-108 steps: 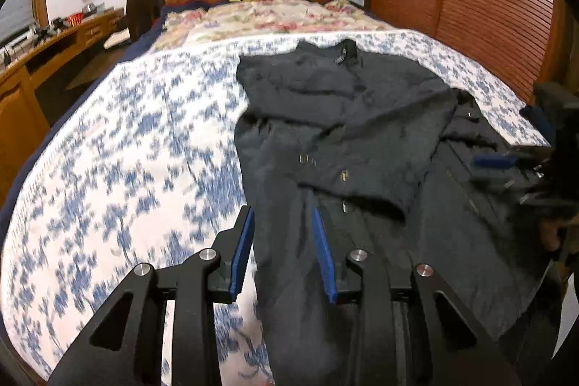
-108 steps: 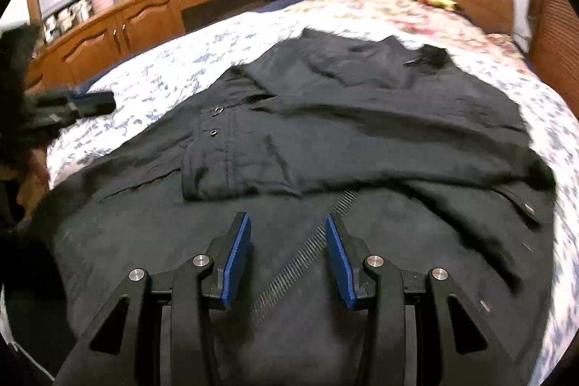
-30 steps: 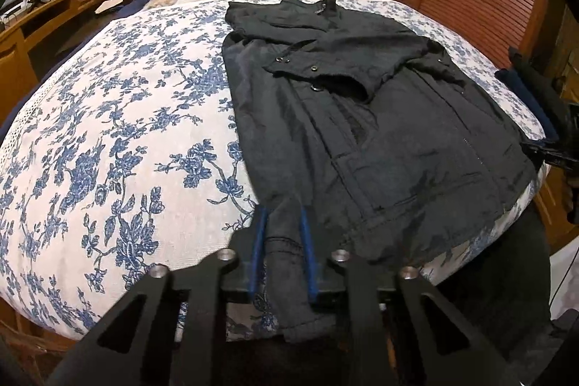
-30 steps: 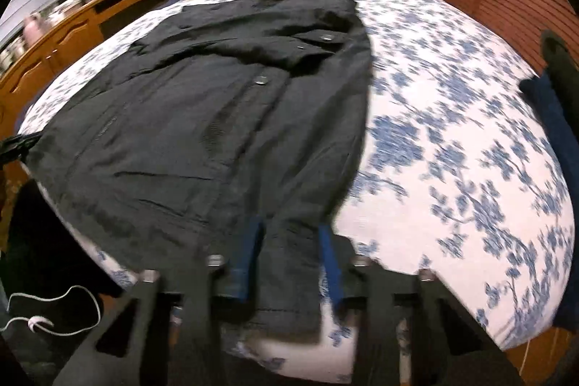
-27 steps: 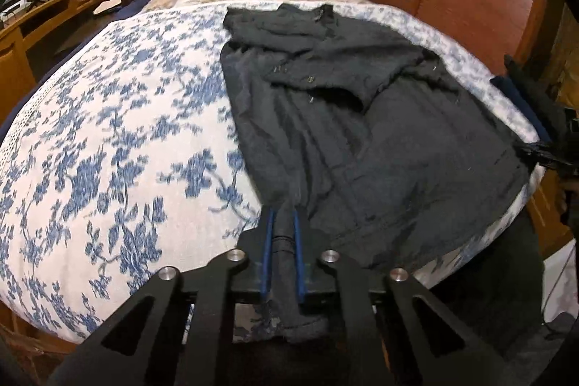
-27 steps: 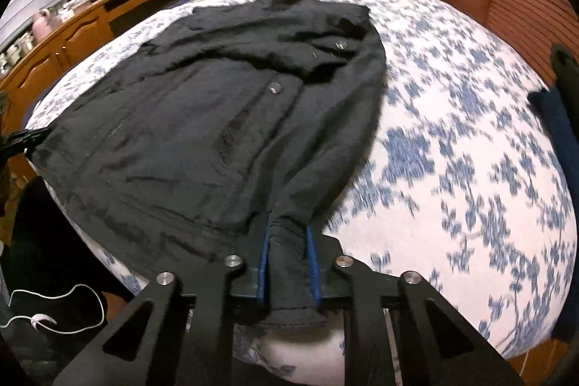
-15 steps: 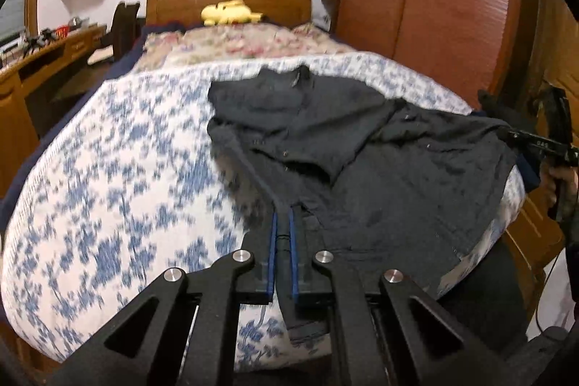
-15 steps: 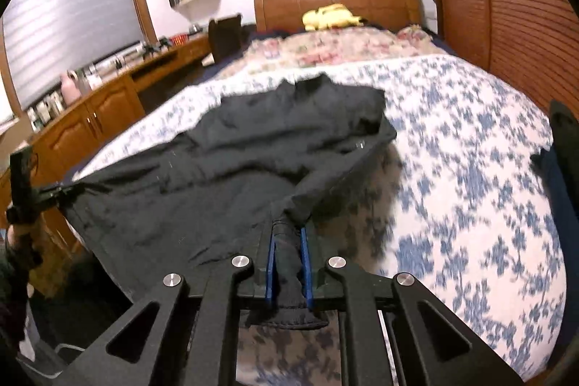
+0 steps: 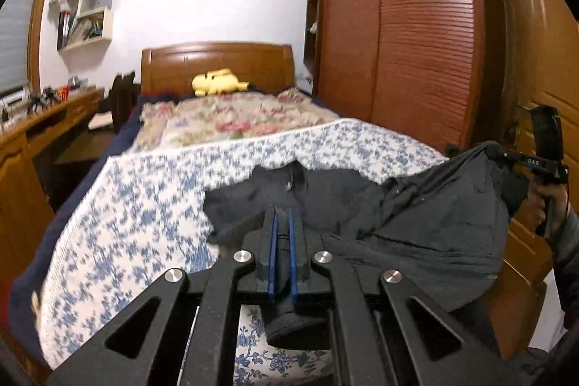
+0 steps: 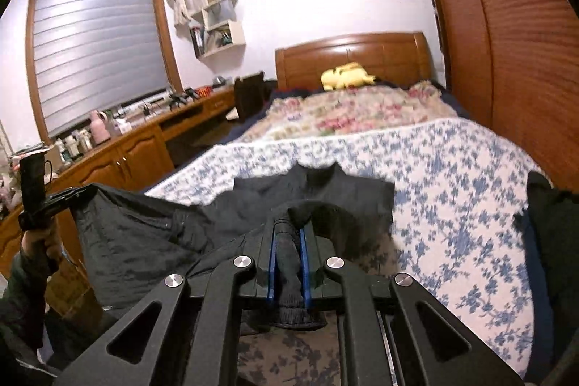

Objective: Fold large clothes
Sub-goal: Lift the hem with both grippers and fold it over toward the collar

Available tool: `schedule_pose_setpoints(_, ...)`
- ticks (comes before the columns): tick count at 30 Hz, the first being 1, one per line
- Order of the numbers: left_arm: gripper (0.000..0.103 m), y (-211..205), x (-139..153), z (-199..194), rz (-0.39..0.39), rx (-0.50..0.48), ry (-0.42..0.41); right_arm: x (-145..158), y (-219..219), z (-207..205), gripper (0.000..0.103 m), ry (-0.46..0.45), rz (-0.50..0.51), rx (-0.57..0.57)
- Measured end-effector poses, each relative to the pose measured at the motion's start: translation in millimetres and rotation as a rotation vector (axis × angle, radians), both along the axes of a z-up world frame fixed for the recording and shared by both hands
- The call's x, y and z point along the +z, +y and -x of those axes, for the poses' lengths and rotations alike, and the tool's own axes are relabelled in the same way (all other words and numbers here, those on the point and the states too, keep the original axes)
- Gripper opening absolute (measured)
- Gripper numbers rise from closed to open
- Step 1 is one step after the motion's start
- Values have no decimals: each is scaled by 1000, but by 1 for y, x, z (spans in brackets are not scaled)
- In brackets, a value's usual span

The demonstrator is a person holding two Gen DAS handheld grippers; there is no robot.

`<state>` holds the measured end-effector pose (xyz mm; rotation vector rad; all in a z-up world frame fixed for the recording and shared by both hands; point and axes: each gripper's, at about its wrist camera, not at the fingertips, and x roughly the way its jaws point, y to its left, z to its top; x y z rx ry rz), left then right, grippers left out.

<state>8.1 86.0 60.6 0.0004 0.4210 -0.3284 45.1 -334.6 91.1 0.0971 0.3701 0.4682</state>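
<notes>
A large black jacket (image 9: pixel 427 216) hangs between my two grippers, its bottom hem lifted off the blue-flowered bedspread (image 9: pixel 137 205). My left gripper (image 9: pixel 282 223) is shut on the jacket's bottom left corner. My right gripper (image 10: pixel 287 228) is shut on the bottom right corner of the jacket (image 10: pixel 144 234). The collar end (image 10: pixel 322 176) still rests on the bed. Each gripper shows at the edge of the other's view, the right one (image 9: pixel 506 156) and the left one (image 10: pixel 68 198), with cloth stretched to it.
A wooden headboard (image 9: pixel 217 60) with a yellow plush toy (image 9: pixel 217 82) and a floral quilt (image 9: pixel 235 122) lie at the far end. A wooden wardrobe (image 9: pixel 416 42) stands on the right, a desk and cabinets (image 10: pixel 119 158) on the left. Dark folded cloth (image 10: pixel 550 205) sits at the bed's right edge.
Both grippers closed on the jacket's bottom corners and have risen, lifting the hem off the bed. The jacket's lower half now hangs in the air between them.
</notes>
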Motion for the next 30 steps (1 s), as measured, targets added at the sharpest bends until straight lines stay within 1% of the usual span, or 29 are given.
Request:
schedule_pose_setpoints(4, 5, 3, 21, 17, 16, -14, -51, 12, -12, 31, 10, -54, -27, 15)
schedule_pose_setpoints(6, 5, 7, 26, 19, 23, -14, -64, 16, -17, 43, 10, -83, -24, 13)
schedule_pose_setpoints(9, 6, 11, 24, 7, 23, 12, -60, 9, -24, 32, 10, -87, -6, -9)
schedule_pose_setpoints(11, 5, 15, 13, -17, 38, 31, -33, 3, -23, 13, 10, -62, 19, -30)
schedule_pose_setpoints(13, 6, 15, 4, -37, 40, 53, -13, -5, -17, -16, 10, -33, 40, -45)
schedule_pose_setpoints(14, 5, 17, -5, -55, 43, 70, 1, -10, -14, -31, 10, -20, 53, -55)
schedule_pose_setpoints(15, 6, 15, -10, -64, 42, 80, 11, -16, -10, -47, 10, -5, 64, -64)
schedule_pose_setpoints(17, 5, 16, -29, -96, 60, 97, 45, -30, -2, -80, 10, 27, 65, -75)
schedule_pose_setpoints(19, 5, 14, -44, -118, 62, 115, 62, -44, 6, -113, 10, 49, 71, -87)
schedule_pose_setpoints(22, 5, 9, -62, -147, 43, 144, 62, -61, 18, -160, 11, 75, 97, -125)
schedule_pose_setpoints(24, 5, 7, -68, -161, 46, 155, 53, -71, 22, -187, 11, 101, 101, -153)
schedule_pose_setpoints(28, 6, 14, -81, -195, 84, 187, 41, -73, 30, -226, 11, 114, 115, -205)
schedule_pose_setpoints(30, 6, 17, -86, -211, 118, 177, 51, -72, 36, -238, 11, 127, 101, -213)
